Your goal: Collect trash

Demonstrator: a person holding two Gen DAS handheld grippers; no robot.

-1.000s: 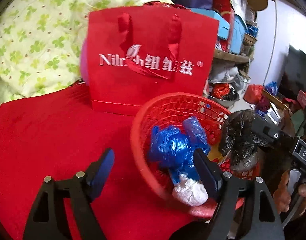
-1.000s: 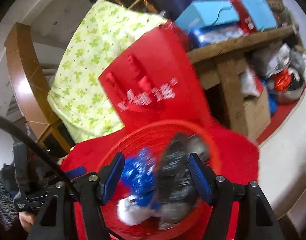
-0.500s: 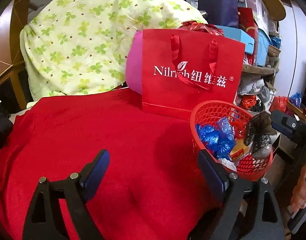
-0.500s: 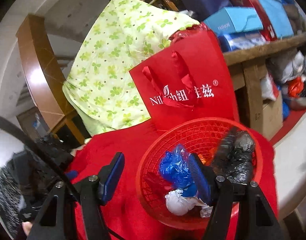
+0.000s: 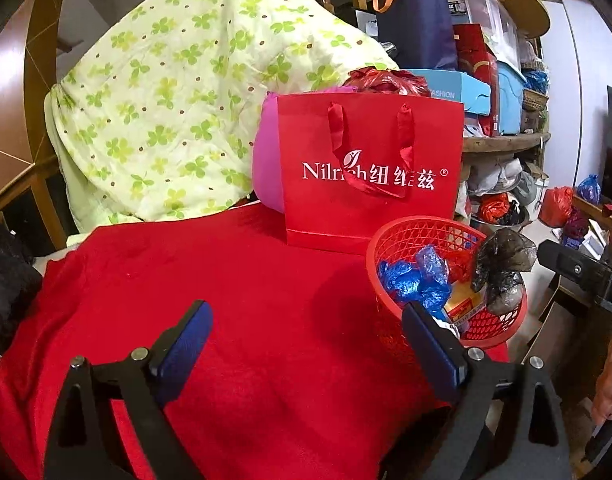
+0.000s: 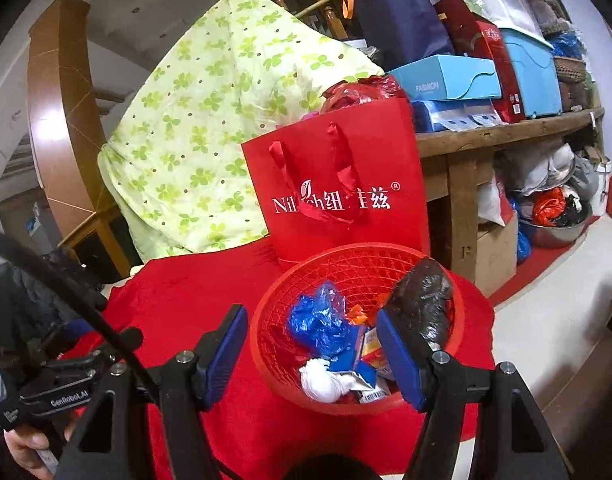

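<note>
basket farther off since left hand-held gripper retreated.

left wrist: left of red basket, facing right-forward | right wrist: nearer, above it | shared: basket

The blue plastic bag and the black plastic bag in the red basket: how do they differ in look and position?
The blue plastic bag lies low inside the red basket; the black plastic bag sits higher at the rim. The blue one is bright and glossy, the black one dark and dull. Both are crumpled, and neither gripper holds them.
</note>
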